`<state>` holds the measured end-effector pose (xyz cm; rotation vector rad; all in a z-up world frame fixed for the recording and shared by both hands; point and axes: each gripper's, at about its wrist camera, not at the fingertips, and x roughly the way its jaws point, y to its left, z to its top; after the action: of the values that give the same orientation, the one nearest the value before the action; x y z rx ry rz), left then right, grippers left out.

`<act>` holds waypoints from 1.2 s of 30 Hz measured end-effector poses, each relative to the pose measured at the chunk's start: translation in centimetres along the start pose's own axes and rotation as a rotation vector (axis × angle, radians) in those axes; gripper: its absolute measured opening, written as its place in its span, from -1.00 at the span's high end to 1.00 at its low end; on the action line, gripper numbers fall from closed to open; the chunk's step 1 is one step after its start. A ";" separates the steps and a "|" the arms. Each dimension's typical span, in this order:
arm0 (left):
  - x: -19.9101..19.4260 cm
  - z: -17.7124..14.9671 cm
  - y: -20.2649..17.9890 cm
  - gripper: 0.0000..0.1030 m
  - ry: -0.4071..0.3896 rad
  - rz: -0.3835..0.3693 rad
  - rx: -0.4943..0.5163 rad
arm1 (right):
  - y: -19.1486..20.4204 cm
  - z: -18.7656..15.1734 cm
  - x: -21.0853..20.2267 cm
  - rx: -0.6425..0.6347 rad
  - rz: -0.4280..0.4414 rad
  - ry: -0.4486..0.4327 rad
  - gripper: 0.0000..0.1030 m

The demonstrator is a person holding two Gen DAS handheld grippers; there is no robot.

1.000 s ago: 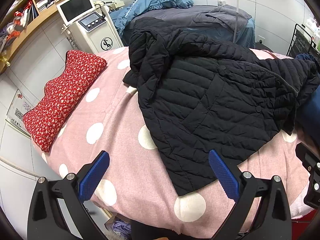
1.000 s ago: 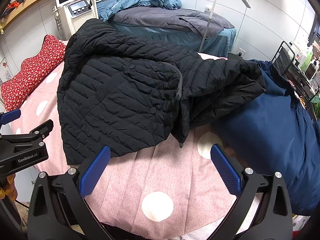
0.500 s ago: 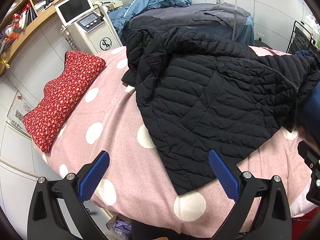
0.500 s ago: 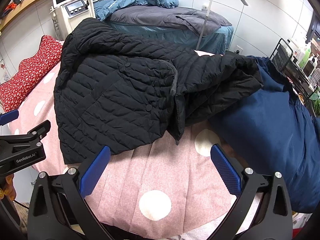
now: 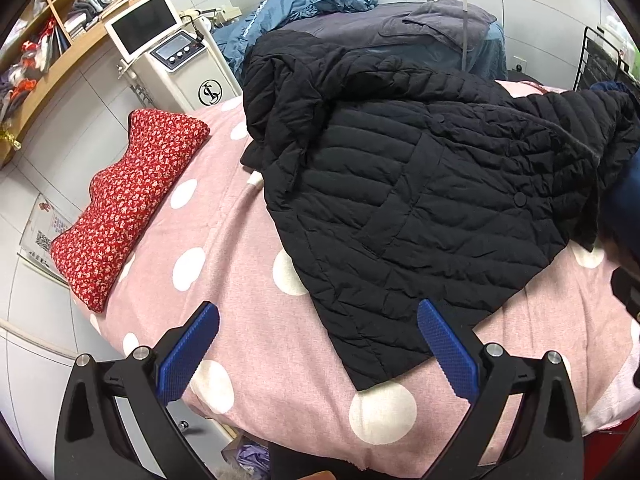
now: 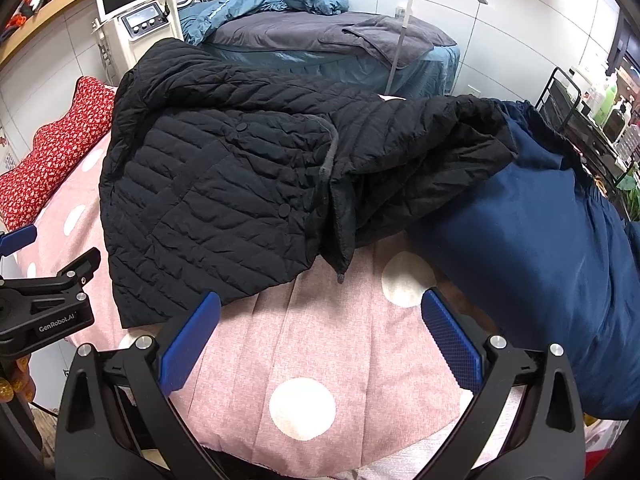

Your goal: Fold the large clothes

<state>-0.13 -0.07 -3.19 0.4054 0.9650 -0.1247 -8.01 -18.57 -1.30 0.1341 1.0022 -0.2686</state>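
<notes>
A black quilted jacket [image 5: 420, 200] [image 6: 224, 196] lies spread and rumpled on the pink polka-dot bed [image 5: 240, 280], front up with round buttons showing, hem corner nearest, far sleeve bunched, right side draped against a navy garment [image 6: 540, 260].

Creeping nearer the black jacket [image 5: 420, 200] than a second ago, its hem corner now sitting closer to the spread blue pads [image 5: 448, 354]; jacket itself seemingly undisturbed.
</notes>
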 end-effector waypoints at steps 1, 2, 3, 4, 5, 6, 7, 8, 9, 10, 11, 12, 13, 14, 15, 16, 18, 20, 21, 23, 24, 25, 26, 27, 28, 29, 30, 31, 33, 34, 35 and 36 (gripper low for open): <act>0.1 -0.1 -0.1 -0.89 -0.005 0.004 0.003 | -0.1 0.0 0.1 0.002 0.001 -0.001 -0.92; 0.2 -0.2 -0.2 -0.89 -0.011 0.008 0.009 | -0.3 -0.1 0.2 0.005 0.002 -0.001 -0.92; 0.3 -0.3 -0.3 -0.89 -0.013 0.012 0.015 | -0.5 -0.1 0.3 0.009 0.004 -0.002 -0.92; 0.4 -0.4 -0.5 -0.89 -0.012 0.016 0.025 | -0.6 -0.1 0.3 0.013 0.006 -0.003 -0.92; 0.5 -0.5 -0.7 -0.89 -0.012 0.017 0.036 | -0.8 -0.2 0.4 0.017 0.007 -0.004 -0.92; 0.6 -0.6 -0.8 -0.89 -0.010 0.015 0.046 | -0.8 -0.2 0.4 0.017 0.007 -0.004 -0.92; 0.8 -0.7 -1.0 -0.89 -0.003 0.008 0.056 | -0.9 -0.3 0.5 0.019 0.008 -0.005 -0.92; 0.9 -0.7 -1.0 -0.89 0.003 0.000 0.061 | -1.2 -0.4 0.7 0.023 0.011 -0.008 -0.91; 1.2 -0.8 -1.1 -0.89 0.013 -0.014 0.064 | -1.4 -0.5 0.7 0.028 0.014 -0.012 -0.92; 1.4 -0.9 -1.1 -0.89 0.022 -0.026 0.062 | -1.7 -0.6 0.9 0.034 0.021 -0.016 -0.91; 1.6 -1.0 -1.0 -0.89 0.031 -0.032 0.058 | -1.9 -0.7 1.0 0.040 0.026 -0.019 -0.91; 1.9 -1.1 -0.9 -0.89 0.042 -0.035 0.052 | -2.2 -0.8 1.2 0.044 0.030 -0.020 -0.91; 2.3 -1.2 -0.7 -0.89 0.061 -0.038 0.045 | -2.5 -0.9 1.3 0.048 0.033 -0.023 -0.92; 2.7 -1.2 -0.6 -0.89 0.074 -0.040 0.043 | -2.8 -1.0 1.5 0.051 0.037 -0.027 -0.91; 3.1 -1.1 -0.2 -0.89 0.084 -0.036 0.046 | -3.2 -1.1 1.6 0.055 0.042 -0.030 -0.92; 3.3 -0.8 0.4 -0.89 0.077 -0.025 0.042 | -3.5 -1.2 1.8 0.061 0.046 -0.030 -0.92; 3.5 0.6 2.1 -0.89 0.041 0.005 0.012 | -4.3 -1.2 2.0 0.080 0.062 -0.030 -0.92; 3.4 3.5 4.4 -0.89 -0.049 0.036 -0.043 | -5.0 -1.2 2.1 0.094 0.068 -0.037 -0.92; 3.4 4.8 5.1 -0.89 -0.087 0.049 -0.057 | -5.1 -1.1 2.2 0.097 0.069 -0.040 -0.92; 4.2 8.4 5.8 -0.89 -0.152 0.053 -0.064 | -5.3 -0.9 2.2 0.097 0.071 -0.048 -0.91; 4.9 10.1 5.8 -0.89 -0.159 0.044 -0.054 | -5.3 -0.8 2.3 0.097 0.067 -0.048 -0.91; 5.8 11.7 5.6 -0.89 -0.162 0.042 -0.046 | -5.3 -0.7 2.3 0.095 0.064 -0.048 -0.91; 7.0 13.5 5.1 -0.89 -0.151 0.019 -0.038 | -5.2 -0.7 2.2 0.094 0.063 -0.048 -0.91; 8.4 14.9 4.5 -0.89 -0.128 0.001 -0.025 | -5.1 -0.7 2.1 0.091 0.061 -0.049 -0.91; 9.9 16.1 3.7 -0.89 -0.099 0.002 -0.003 | -4.9 -0.7 2.0 0.089 0.060 -0.050 -0.91; 12.0 17.1 2.8 -0.88 -0.050 0.008 0.030 | -4.8 -0.7 1.9 0.083 0.060 -0.053 -0.91; 13.6 17.7 2.1 -0.87 -0.012 0.016 0.056 | -4.7 -0.8 1.7 0.079 0.058 -0.056 -0.91; 15.1 18.2 1.7 -0.87 0.007 0.020 0.068 | -4.6 -0.9 1.4 0.073 0.052 -0.059 -0.91; 16.0 18.3 1.9 -0.72 -0.011 0.001 0.053 | -4.5 -1.1 1.0 0.059 0.039 -0.067 -0.91; 15.8 18.2 2.3 -0.60 -0.026 -0.042 0.050 | -4.6 -1.2 0.7 0.050 0.029 -0.072 -0.91; 15.3 17.9 3.1 -0.33 -0.041 -0.087 0.041 | -4.7 -1.4 0.6 0.040 0.022 -0.076 -0.91; 14.7 17.5 4.1 -0.09 -0.056 -0.130 0.026 | -4.8 -1.4 0.4 0.033 0.018 -0.080 -0.91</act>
<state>22.92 -1.97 -5.34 0.3612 0.9348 -0.2652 -10.33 -22.94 -2.39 0.1614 0.9168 -0.2719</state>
